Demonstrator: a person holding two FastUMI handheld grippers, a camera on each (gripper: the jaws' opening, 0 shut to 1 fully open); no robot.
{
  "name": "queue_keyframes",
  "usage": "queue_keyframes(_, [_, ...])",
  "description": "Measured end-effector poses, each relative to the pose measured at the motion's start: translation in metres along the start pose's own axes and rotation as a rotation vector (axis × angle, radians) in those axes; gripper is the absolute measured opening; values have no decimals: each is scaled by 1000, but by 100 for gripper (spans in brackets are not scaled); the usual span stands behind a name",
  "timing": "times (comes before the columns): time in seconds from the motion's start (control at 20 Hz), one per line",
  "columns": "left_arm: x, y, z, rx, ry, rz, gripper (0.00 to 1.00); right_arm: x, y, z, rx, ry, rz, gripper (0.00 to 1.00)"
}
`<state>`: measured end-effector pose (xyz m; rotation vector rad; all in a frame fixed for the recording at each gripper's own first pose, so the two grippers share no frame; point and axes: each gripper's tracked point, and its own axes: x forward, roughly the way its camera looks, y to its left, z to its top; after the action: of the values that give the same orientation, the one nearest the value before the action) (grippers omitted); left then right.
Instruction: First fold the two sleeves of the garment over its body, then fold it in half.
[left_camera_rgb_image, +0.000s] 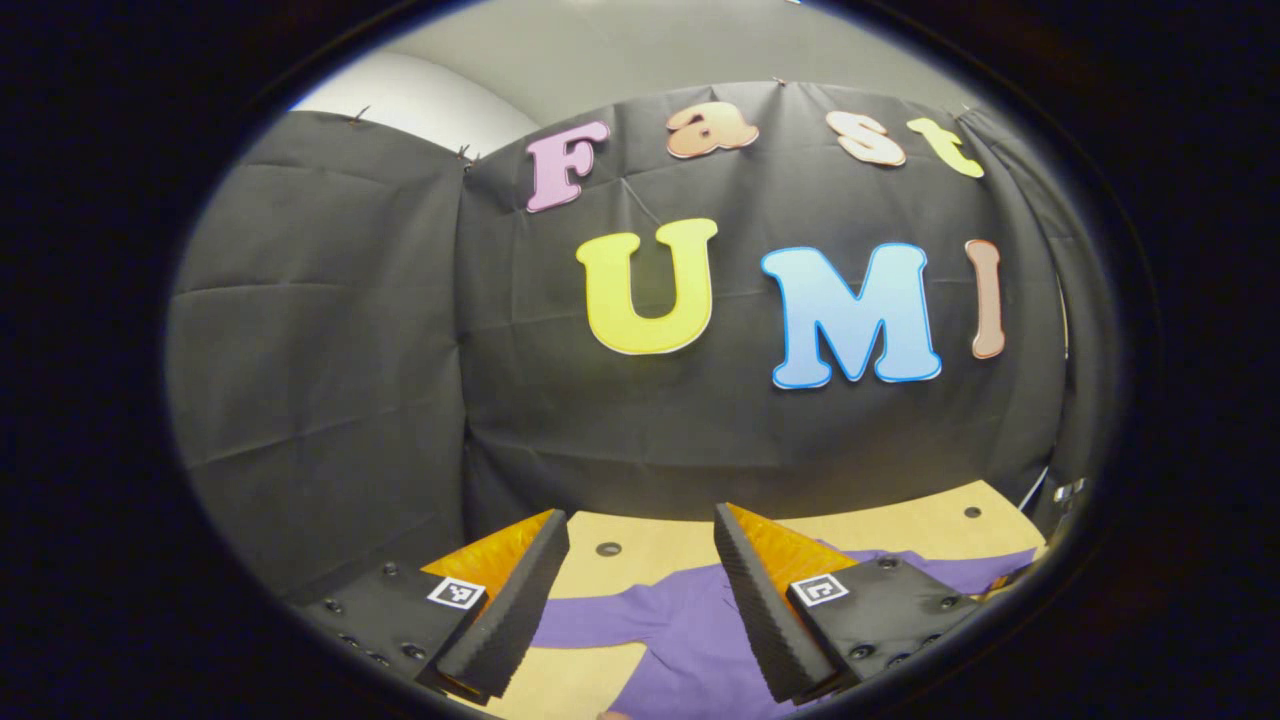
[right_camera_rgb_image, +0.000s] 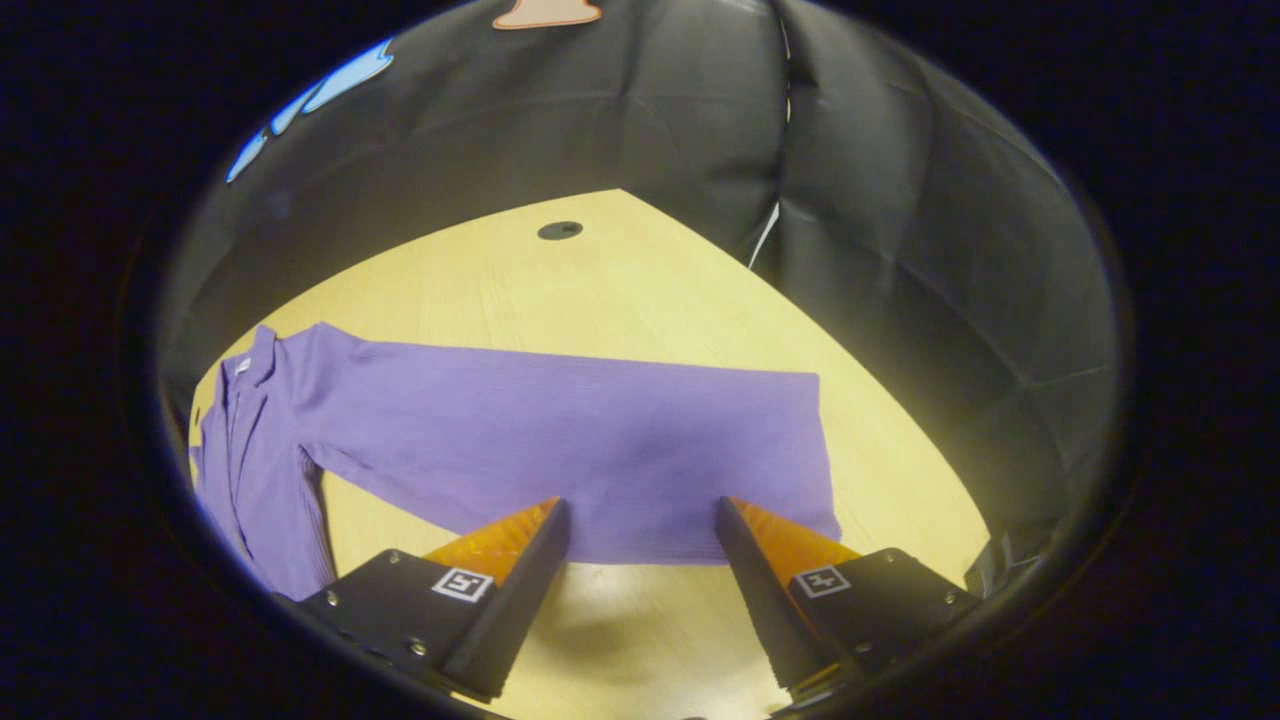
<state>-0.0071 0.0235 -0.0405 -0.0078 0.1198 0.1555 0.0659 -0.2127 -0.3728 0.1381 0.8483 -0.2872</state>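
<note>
Nothing looks folded yet — the purple knit long-sleeved garment lies flat on the pale wooden table, 1 sleeve stretched toward 3 o'clock, while the left gripper and right gripper hover wide open, empty — both sleeve folds and the halving remain.
</note>
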Motion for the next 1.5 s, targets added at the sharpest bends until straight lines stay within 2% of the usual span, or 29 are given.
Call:
queue_keyframes(0.15, [2,-4,-2,-12,7,-5,94,3,5,1,-34,9,33,92])
queue_keyframes(0.2, [2,-6,-3,-14,10,-8,94,2,8,3,-48,4,48,80])
queue_keyframes(0.25, [3,-7,-4,-14,11,-10,94,2,13,3,-57,5,64,76])
queue_keyframes(0.35, [4,-7,-4,-10,12,-10,94,4,23,6,-39,12,91,48])
queue_keyframes(0.4, [4,-7,-3,-8,12,-10,94,6,25,6,-17,22,101,25])
queue_keyframes(0.45, [4,-5,-3,-8,11,-9,94,6,25,8,5,30,94,23])
queue_keyframes(0.5, [4,-5,-3,-9,13,-8,94,8,24,7,16,40,94,10])
queue_keyframes(0.55, [5,-5,-5,-12,16,-9,94,3,25,9,26,51,90,10])
queue_keyframes(0.6, [6,-5,-6,-17,19,-13,94,6,24,8,23,64,87,4])
queue_keyframes(0.7, [7,-7,-9,-25,27,-20,94,6,26,10,9,79,75,1])
queue_keyframes(0.95, [7,-8,-10,-28,27,-41,95,-12,50,16,-53,47,110,0])
queue_keyframes(1.3, [7,7,-14,-49,26,-58,94,-54,139,30,-157,-28,261,0])
queue_keyframes(1.5, [2,29,-16,-45,24,-47,94,-75,199,37,-193,-62,335,0])
